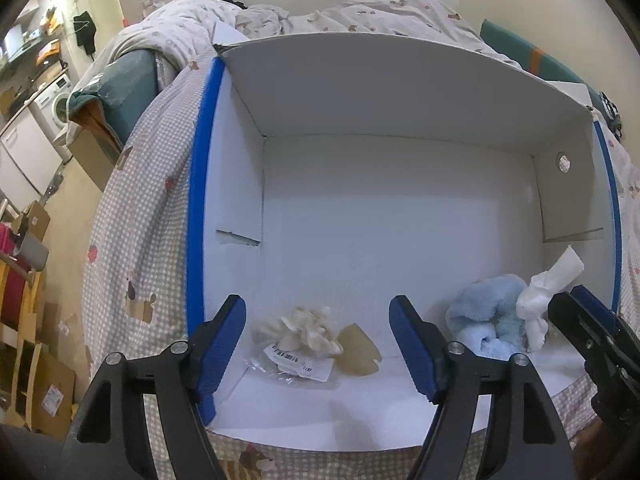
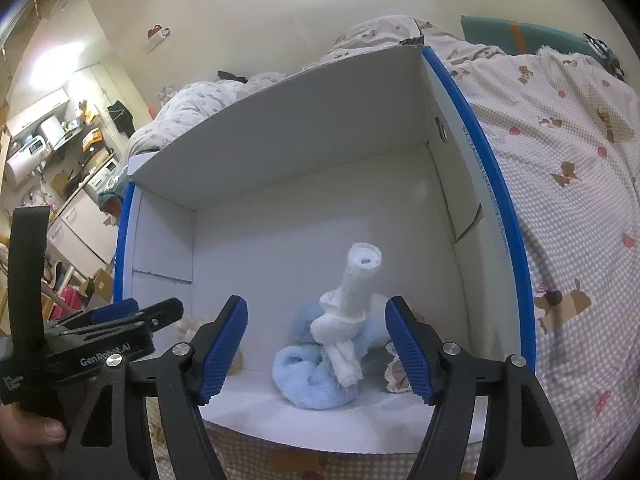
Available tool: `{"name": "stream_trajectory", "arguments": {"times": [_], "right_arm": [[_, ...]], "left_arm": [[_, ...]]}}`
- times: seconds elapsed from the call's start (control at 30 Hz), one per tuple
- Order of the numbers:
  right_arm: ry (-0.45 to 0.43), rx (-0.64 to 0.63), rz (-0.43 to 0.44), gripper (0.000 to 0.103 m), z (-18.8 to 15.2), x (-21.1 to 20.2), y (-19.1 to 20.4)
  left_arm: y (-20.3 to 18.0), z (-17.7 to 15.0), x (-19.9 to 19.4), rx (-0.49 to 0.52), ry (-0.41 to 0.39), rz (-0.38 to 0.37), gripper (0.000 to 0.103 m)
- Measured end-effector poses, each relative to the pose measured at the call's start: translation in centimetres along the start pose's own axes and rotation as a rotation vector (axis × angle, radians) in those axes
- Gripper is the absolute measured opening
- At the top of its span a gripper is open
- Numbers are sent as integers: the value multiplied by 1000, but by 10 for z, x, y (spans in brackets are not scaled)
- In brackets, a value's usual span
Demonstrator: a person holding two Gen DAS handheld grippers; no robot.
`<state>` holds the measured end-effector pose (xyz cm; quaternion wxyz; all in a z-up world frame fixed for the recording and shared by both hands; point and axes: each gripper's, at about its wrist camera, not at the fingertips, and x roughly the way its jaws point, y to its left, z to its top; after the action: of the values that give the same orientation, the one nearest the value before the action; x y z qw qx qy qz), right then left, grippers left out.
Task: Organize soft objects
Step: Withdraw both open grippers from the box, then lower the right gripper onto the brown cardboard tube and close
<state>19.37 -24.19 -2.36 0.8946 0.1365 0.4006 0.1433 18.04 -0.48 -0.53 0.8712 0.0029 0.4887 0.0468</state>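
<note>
Left wrist view looks into a white box (image 1: 360, 208) on the bed (image 1: 132, 248): a cream scrunchie (image 1: 304, 330) on its packet (image 1: 298, 364) lies near the front left, a blue towel (image 1: 486, 322) front right. A white cloth (image 2: 352, 320) knotted around the towel stands up, its long axis tilted toward the back wall. Left claw (image 1: 318, 344) and right claw (image 2: 316, 344) both hang spread, gripping nothing
</note>
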Motion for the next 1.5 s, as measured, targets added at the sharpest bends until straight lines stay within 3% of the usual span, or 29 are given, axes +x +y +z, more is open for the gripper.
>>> {"name": "stream_trajectory", "arguments": {"times": [0.2,0.77,1.0,1.27,1.5], "right_arm": [[36,-16,-1,76,-2,-7,5],[30,-69,-30,76,-20,-45,25],[79,-64,-44,76,-48,-45,21],[145,-4,-61,76,-63,-40,10],[207,10,-102,76,-72,-24,5]], "left_arm": [[5,1,-14,5,-10,-17,72],[24,-17,-66,17,-83,-32,72],[35,-51,-64,43,-68,-19,72],[52,-77,-49,-10,-6,-31,72],[68,-80,-41,-81,2,-34,72]]}}
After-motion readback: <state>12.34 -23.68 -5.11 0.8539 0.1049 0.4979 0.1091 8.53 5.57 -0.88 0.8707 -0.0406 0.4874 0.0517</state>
